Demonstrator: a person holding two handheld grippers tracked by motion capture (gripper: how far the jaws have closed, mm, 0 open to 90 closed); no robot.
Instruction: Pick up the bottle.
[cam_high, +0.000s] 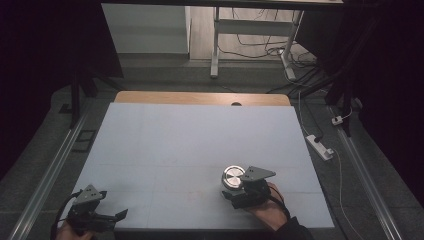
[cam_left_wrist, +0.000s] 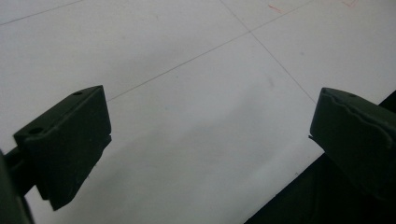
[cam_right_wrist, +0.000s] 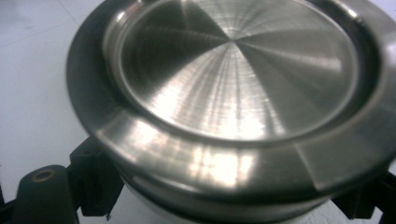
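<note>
High view: a white table (cam_high: 165, 145) with a wooden strip along its far edge. A round metal can (cam_high: 233, 177) with a brushed steel lid stands upright on the near right part of the table. The right gripper (cam_high: 239, 189) sits against the can's near side, held by a hand (cam_high: 270, 210) that comes in from the bottom edge; its grey plate lies just right of the lid. The left gripper (cam_high: 107, 216) rests at the near left corner of the table, well apart from the can, pointing right.

Left gripper view: the two black jaws stand spread wide, with bare white table (cam_left_wrist: 196, 93) between them and the table's dark near edge at the lower right.

Right gripper view: the can (cam_right_wrist: 233, 88) looms very close, its lid shining with a radial sheen above a white body. A black jaw sits on either side, under the lid's rim, pressing the body: the jaws are pinching the can.
</note>
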